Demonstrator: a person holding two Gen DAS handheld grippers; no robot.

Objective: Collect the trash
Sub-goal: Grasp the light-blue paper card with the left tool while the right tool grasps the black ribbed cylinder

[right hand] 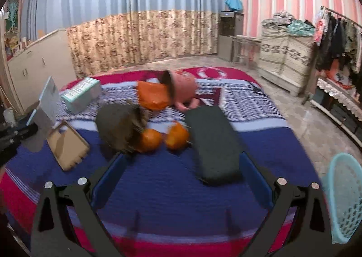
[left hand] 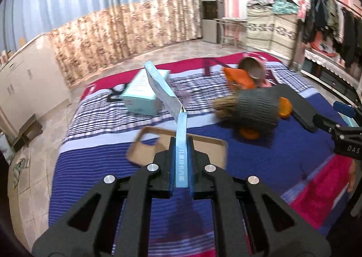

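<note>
Right wrist alone shows turquoise basket (right hand: 344,202), open right gripper (right hand: 181,177)

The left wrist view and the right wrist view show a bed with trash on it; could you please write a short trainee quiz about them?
1. True or false: the left tongs are shut on a flattened light-blue paper carton.
2. What stands at the right edge of the right wrist view? A) wooden crate B) light-blue plastic mesh basket
3. Are the right tongs open or shut?

Key: 1 true; 2 B; 3 open.
</note>
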